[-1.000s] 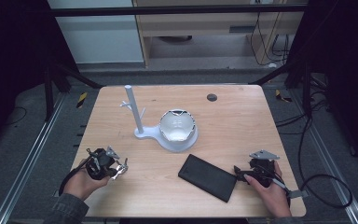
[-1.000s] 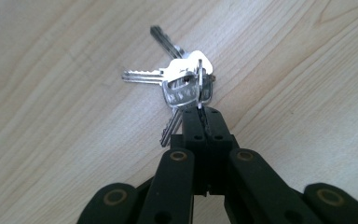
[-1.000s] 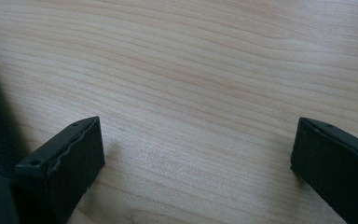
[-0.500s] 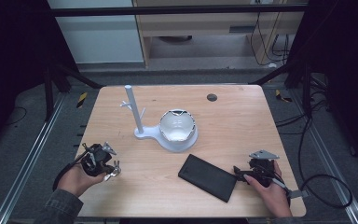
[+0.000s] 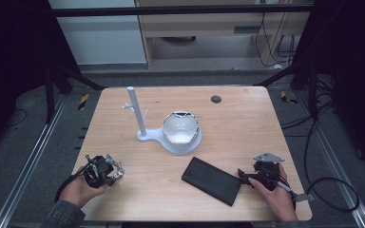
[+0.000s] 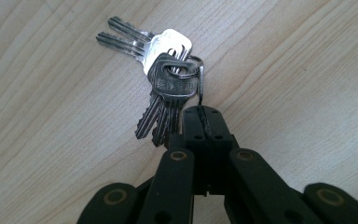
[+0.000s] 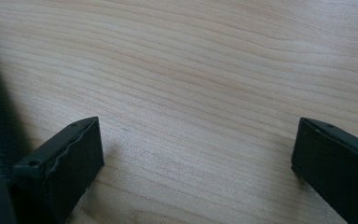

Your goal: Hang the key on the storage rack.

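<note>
At lower left of the high view, the left tongs (image 5: 115, 174) are clamped on the ring of a bunch of silver metal keys (image 6: 164, 77) just above the pale wooden worktop (image 5: 247, 123). The white peg stand (image 5: 135, 111) lies up-frame and rightward, nearer this hand. The right tongs (image 7: 196, 154) are spread, empty.

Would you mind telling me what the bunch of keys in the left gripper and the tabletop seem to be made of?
Bunch of silvery keys: likely metal, judging by bright glints and cut teeth. Pale tabletop: wood or wood-look laminate, matt, with visible grain lines.
</note>
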